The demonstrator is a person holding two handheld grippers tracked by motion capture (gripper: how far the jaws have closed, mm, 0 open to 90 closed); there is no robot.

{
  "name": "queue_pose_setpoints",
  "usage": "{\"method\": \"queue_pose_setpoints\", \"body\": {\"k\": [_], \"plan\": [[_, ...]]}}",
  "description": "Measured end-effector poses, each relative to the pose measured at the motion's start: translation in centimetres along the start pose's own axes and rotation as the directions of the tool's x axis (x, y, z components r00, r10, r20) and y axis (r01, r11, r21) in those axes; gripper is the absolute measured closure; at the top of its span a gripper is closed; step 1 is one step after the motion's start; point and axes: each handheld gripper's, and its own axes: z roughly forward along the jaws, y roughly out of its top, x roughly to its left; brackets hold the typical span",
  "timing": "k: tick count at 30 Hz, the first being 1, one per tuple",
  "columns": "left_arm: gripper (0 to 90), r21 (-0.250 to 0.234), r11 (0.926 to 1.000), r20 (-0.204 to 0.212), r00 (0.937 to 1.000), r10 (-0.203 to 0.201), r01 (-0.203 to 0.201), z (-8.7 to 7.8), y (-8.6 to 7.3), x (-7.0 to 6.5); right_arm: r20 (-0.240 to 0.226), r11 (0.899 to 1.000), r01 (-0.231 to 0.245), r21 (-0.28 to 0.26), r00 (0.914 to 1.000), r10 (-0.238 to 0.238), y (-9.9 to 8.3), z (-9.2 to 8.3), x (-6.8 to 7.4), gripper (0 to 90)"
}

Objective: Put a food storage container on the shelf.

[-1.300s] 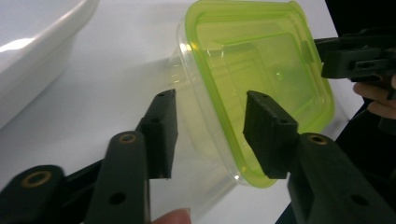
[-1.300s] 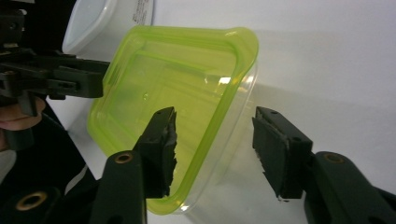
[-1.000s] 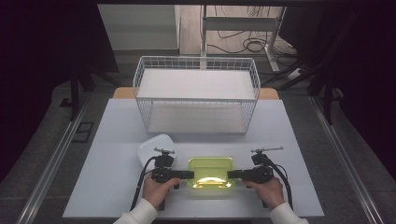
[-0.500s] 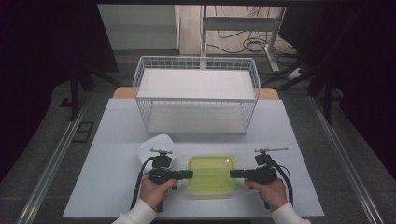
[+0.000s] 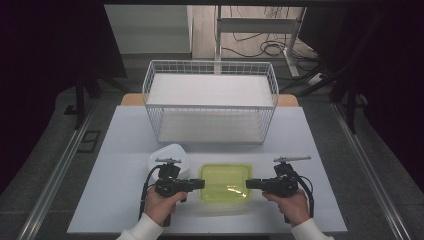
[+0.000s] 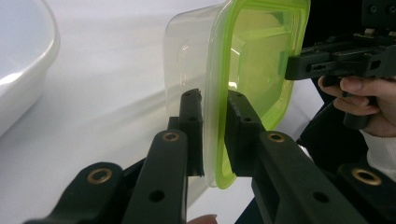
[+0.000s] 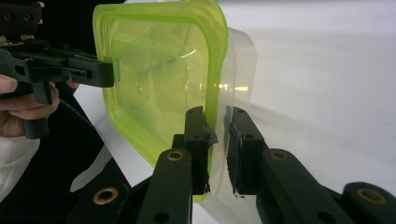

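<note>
Green-lidded clear plastic container [image 5: 225, 182], clamped at opposite rims by left gripper [image 5: 199, 184] and right gripper [image 5: 251, 184], wants level, matched lifting.

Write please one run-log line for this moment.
left gripper: shut on green-lidded container | right gripper: shut on opposite rim | container: lifted | white bowl: beside

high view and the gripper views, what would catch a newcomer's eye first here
The bright green lidded container near the table's front edge, pinched at opposite rims by the left gripper and the right gripper. Behind it stands a white wire basket, and a white bowl sits just left of the container.
</note>
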Motion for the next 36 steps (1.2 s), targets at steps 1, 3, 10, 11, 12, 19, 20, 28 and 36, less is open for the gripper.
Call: {"method": "queue_pose_setpoints", "body": {"k": [1, 3, 10, 11, 12, 19, 20, 28, 36], "plan": [[78.6, -0.005, 1.0, 0.0, 1.0, 0.006, -0.006, -0.1, 0.0, -0.1, 0.001, 1.0, 0.004, -0.002, 1.0, -0.004, 0.0, 0.0, 0.1, 79.0], [78.7, -0.012, 0.9998, -0.004, 0.9999, 0.016, -0.016, -0.4, 0.1, -0.2, -0.001, 1.0, 0.014, -0.012, 0.9999, -0.014, 0.1, -0.1, 0.4, 79.0], [78.7, -0.043, 0.9974, -0.024, 0.9981, 0.057, -0.058, -1.3, 0.5, -0.7, -0.001, 0.998, 0.052, -0.035, 0.9986, -0.052, 0.7, -0.2, 1.0, 79.0], [78.6, -0.047, 0.9969, -0.024, 0.9977, 0.063, -0.064, -1.5, 0.5, -0.8, 0.0, 0.998, 0.057, -0.037, 0.9984, -0.057, 0.8, -0.3, 1.1, 79.0], [78.6, -0.05, 0.9962, -0.026, 0.9972, 0.07, -0.071, -1.6, 0.6, -0.9, 0.003, 0.997, 0.065, -0.039, 0.9979, -0.065, 0.8, -0.3, 1.2, 78.9], [78.5, -0.071, 0.9942, -0.022, 0.9966, 0.079, -0.081, -2.4, 1.0, -1.2, 0.013, 0.992, 0.111, -0.054, 0.9938, -0.11, 1.4, -0.5, 2.1, 78.8], [78.5, -0.073, 0.9934, -0.026, 0.9959, 0.087, -0.088, -2.6, 1.0, -1.2, 0.012, 0.992, 0.115, -0.059, 0.9934, -0.114, 1.5, -0.5, 2.2, 78.8], [78.5, -0.091, 0.9898, -0.038, 0.9935, 0.107, -0.11, -3.2, 1.4, -1.7, 0.027, 0.985, 0.159, -0.067, 0.9871, -0.158, 2.2, -0.8, 2.9, 78.5], [78.5, -0.109, 0.9854, -0.039, 0.9911, 0.128, -0.131, -4.1, 2.3, -2.1, 0.032, 0.98, 0.186, -0.076, 0.9824, -0.184, 3.2, -1.3, 3.7, 78.3]]}}
